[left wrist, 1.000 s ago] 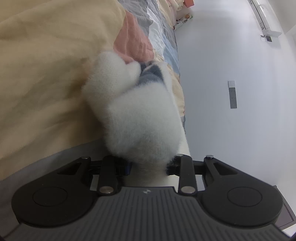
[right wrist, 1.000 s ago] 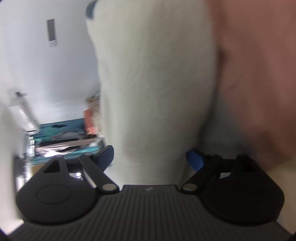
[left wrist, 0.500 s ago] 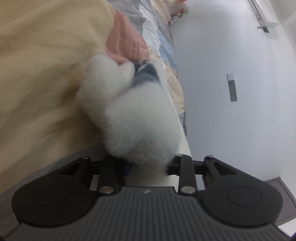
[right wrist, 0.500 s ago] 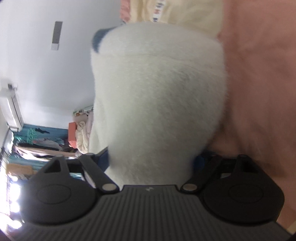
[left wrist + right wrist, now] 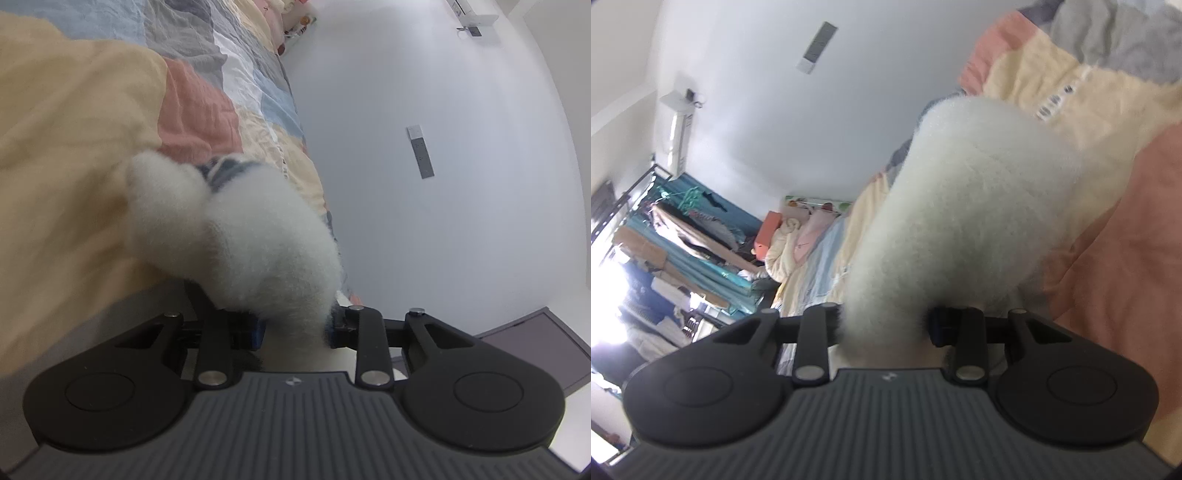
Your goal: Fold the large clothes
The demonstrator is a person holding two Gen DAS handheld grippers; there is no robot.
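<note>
Holding the fluffy white garment off the patchwork bedspread, you had it bunched and draped toward the bed, with a grey-striped part showing at its far end in the left view. Your left gripper was clamped on one gathered edge, and your right gripper, whose jaws had just been closing, pinched another thick fold of the same fleece. To my eye, you were at the lift before a fold: you needed both corners raised level and pulled apart until the cloth hung flat, since a bunched pile could slip from the pads.
</note>
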